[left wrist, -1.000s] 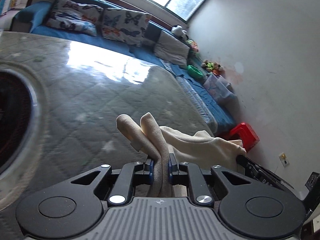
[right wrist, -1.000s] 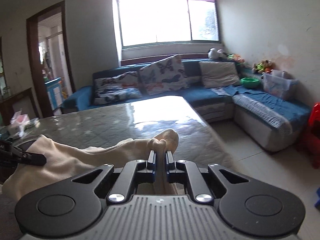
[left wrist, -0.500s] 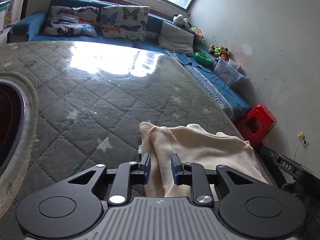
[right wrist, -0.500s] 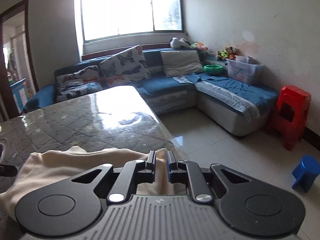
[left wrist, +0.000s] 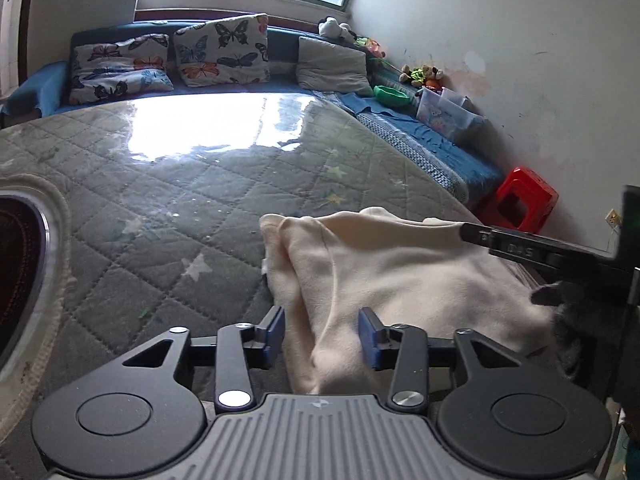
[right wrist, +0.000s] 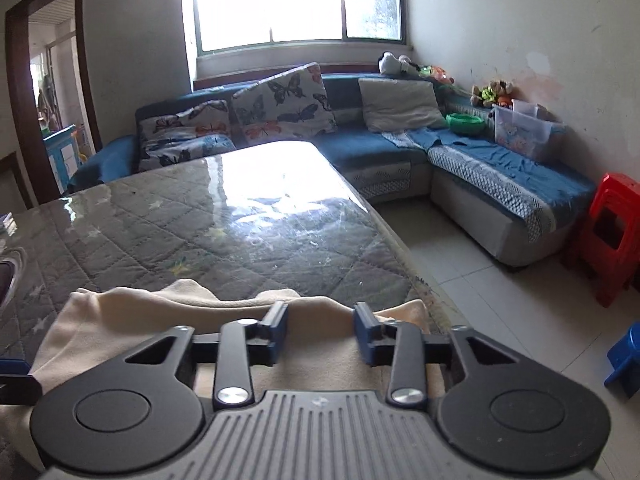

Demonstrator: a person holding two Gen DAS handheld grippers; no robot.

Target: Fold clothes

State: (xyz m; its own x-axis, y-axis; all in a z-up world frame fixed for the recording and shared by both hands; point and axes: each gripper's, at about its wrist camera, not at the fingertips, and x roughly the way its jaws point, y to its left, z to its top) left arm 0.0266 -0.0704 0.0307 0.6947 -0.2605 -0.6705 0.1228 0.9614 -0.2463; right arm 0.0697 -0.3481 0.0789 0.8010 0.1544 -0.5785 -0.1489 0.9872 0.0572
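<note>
A cream garment [left wrist: 400, 272] lies folded on the grey quilted table [left wrist: 192, 208], near its right edge. My left gripper [left wrist: 321, 328] hangs low over the garment's left end. Its jaws are opening, and a ridge of cloth runs between the blue pads without being pressed. In the right wrist view the same garment [right wrist: 140, 312] spreads under my right gripper [right wrist: 321, 322]. Those jaws are opening too, with cloth lying below and between them, untouched by the pads. One black finger [left wrist: 516, 246] of the right gripper shows over the garment's far right side.
A dark round object with a pale lacy rim [left wrist: 24, 280] sits at the table's left. The table edge [right wrist: 404, 248] drops to a tiled floor. A blue corner sofa [right wrist: 372, 156], a red stool [right wrist: 612, 236] and a blue stool [right wrist: 628, 356] stand beyond.
Both grippers held pinched folds of the garment in the air a second ago. They came down, the jaws parted, and the cloth now rests on the table.
</note>
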